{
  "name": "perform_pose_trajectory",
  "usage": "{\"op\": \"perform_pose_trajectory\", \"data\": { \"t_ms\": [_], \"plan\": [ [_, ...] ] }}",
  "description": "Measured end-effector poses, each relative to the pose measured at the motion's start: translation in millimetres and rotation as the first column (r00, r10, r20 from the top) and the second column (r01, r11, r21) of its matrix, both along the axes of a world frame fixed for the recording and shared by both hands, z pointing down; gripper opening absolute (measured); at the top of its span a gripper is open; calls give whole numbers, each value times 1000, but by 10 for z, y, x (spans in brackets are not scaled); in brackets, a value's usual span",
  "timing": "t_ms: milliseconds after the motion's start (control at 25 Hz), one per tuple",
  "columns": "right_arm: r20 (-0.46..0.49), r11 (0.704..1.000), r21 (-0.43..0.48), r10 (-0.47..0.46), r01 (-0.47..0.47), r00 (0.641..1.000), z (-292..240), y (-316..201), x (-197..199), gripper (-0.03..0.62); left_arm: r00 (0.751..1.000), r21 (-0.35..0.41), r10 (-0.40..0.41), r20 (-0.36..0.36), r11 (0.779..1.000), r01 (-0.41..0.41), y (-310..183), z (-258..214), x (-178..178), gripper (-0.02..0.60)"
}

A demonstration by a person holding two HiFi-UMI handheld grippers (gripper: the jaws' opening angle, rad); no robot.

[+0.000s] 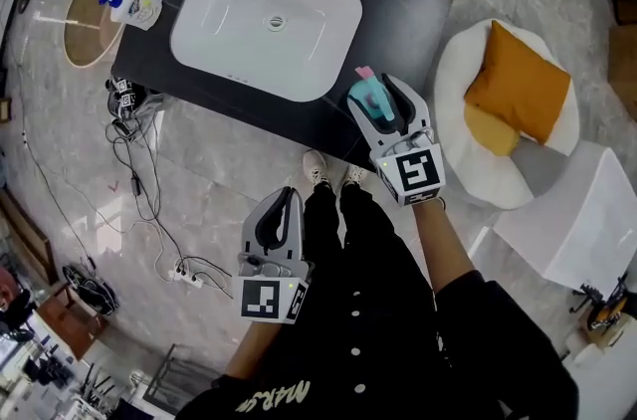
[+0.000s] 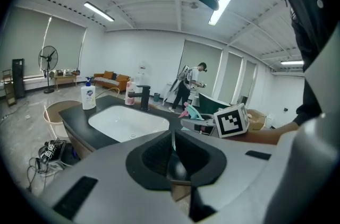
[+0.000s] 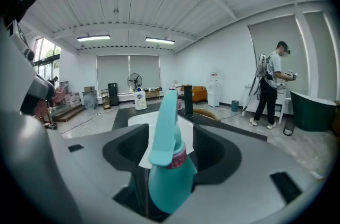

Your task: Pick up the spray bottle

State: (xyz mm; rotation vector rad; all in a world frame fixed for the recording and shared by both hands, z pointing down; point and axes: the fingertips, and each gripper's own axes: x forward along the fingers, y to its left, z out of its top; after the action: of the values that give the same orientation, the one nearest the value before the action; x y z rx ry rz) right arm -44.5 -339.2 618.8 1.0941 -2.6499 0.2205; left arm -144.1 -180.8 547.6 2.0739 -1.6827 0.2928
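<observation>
Black counter's (image 1: 398, 5) near right corner is hosting the teal spray bottle (image 3: 169, 175), sitting between the right gripper's (image 1: 376, 93) released, wide-spread jaws. Left gripper (image 1: 287, 201) is hanging clenched, empty. I'm reckoning on centring on the body, then squeezing squarely before lifting.

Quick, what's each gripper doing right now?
Left gripper: closed, empty.
Right gripper: open, spray bottle between its jaws, not clamped.
</observation>
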Motion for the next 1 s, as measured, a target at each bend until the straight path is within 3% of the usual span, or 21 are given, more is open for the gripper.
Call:
{"op": "perform_pose_trajectory", "data": {
  "t_ms": [80,120,160,520,760,1000],
  "plan": [
    [3,999,31,-4,4,1000,-20,-61,-49,233,1000,-17,-13,2,1000,13,47,60,-7,28],
    [3,999,50,-3,3,1000,-33,-87,-64,196,1000,-24,-18,3,1000,18,65,87,-12,29],
    [3,998,66,-1,1,1000,-45,-110,-76,108,1000,-28,-23,5,999,23,79,109,-19,28],
    [14,996,92,-2,1,1000,-293,-95,-99,103,999,11,-36,19,999,36,-27,30,-94,28],
    [26,990,128,55,-58,998,-783,-108,104,103,999,100,-31,32,995,28,-293,-287,-154,29],
    [45,975,186,114,-121,992,-1389,-36,323,103,999,217,-3,36,976,-5,-607,-743,-174,28]
  ]
}}
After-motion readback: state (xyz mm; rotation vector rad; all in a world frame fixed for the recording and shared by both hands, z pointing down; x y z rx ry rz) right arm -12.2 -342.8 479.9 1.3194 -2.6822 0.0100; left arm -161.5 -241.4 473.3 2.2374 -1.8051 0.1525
